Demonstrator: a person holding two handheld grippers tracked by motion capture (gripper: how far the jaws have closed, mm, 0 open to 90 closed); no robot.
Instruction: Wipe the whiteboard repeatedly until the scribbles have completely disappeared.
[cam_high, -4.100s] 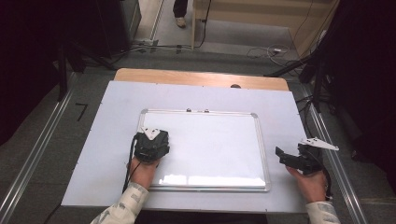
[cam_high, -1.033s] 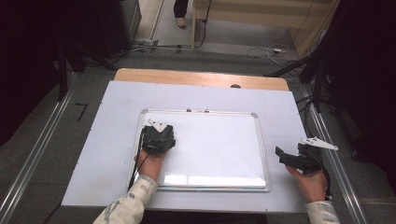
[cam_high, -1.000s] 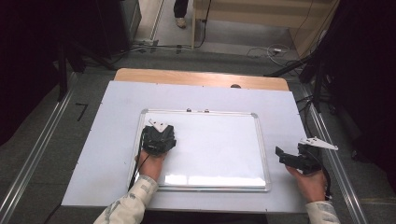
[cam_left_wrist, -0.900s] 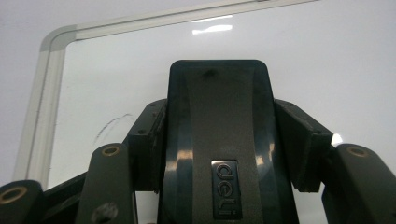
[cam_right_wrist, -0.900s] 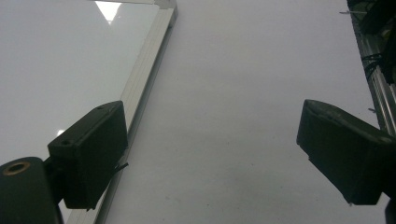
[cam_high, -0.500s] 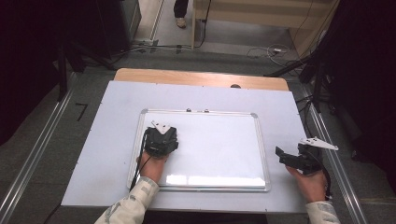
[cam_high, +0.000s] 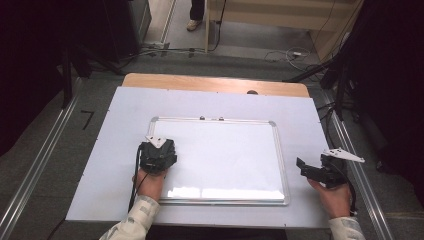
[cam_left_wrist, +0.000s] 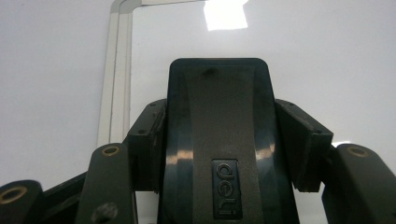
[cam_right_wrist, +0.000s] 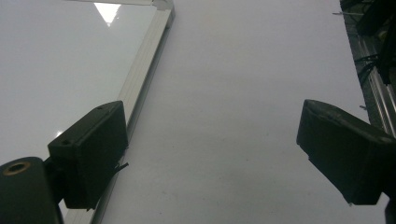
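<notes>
- The black whiteboard eraser (cam_left_wrist: 217, 140), with "deli" stamped on its back, sits between the jaws of your left gripper (cam_high: 158, 154); the pads press on its two long sides, so the jaws are clamped on it.
- In the high view the eraser is hidden under the gripper body, which rests over the whiteboard (cam_high: 225, 150) near its left edge, at about nine o'clock from the board's middle.
- In the left gripper view the board's pale frame runs up at about eleven o'clock from the eraser and turns at its corner near the top; a bright patch of reflected light lies on the board at twelve o'clock.
- The board surface around the eraser looks clean white, with no marks that you can make out.
- Your left hand (cam_high: 150, 184) grips the tool from the six o'clock side, with the sleeve and the cable trailing toward the table's near edge.
- Your right gripper (cam_high: 301, 167) is off the board, just beyond its right frame at about four o'clock from the board's middle, over the white table cover (cam_high: 125, 110).
- Its jaws stand wide apart with nothing between them; in the right gripper view one pad lies over the board's frame and the other over the bare cover.
- Your right hand (cam_high: 334, 197) holds it low near the table's right edge.
</notes>
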